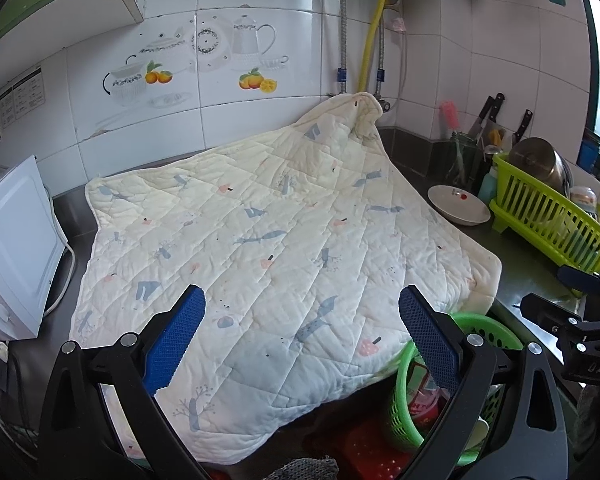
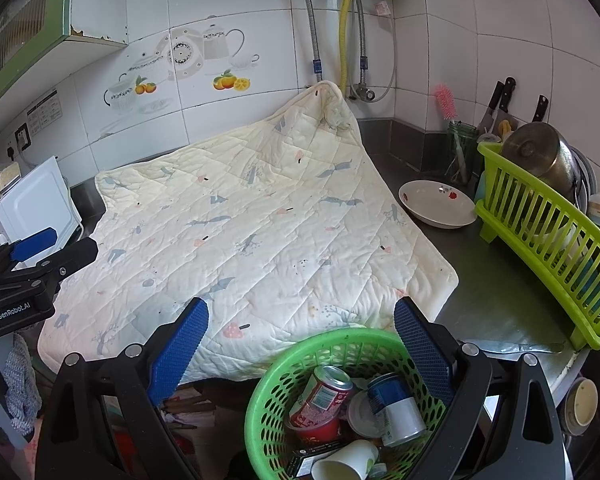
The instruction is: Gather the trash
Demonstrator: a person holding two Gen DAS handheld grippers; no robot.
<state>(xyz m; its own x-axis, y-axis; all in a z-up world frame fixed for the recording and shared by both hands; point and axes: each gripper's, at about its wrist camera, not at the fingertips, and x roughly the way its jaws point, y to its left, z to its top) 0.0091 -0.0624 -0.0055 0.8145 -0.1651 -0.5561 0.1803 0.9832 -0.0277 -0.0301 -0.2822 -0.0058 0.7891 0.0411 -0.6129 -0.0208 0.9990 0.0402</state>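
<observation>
A round green perforated basket (image 2: 332, 344) sits below the counter's front edge. It holds a red can (image 2: 320, 396), a blue and white can (image 2: 396, 404), a white paper cup (image 2: 348, 464) and other rubbish. The basket also shows in the left wrist view (image 1: 404, 396), partly under the quilt. My right gripper (image 2: 300, 348) is open and empty above the basket's near rim. My left gripper (image 1: 300, 336) is open and empty over the quilt's front part. A cream quilted cloth (image 2: 260, 232) with blue and pink prints covers the counter; I see no loose rubbish on it.
A white bowl (image 2: 436, 204) and a lime dish rack (image 2: 548, 236) with a metal pot stand at the right. A jar with a pink brush (image 2: 446, 104) and knives are at the back right. A white appliance (image 1: 16, 248) stands at the left.
</observation>
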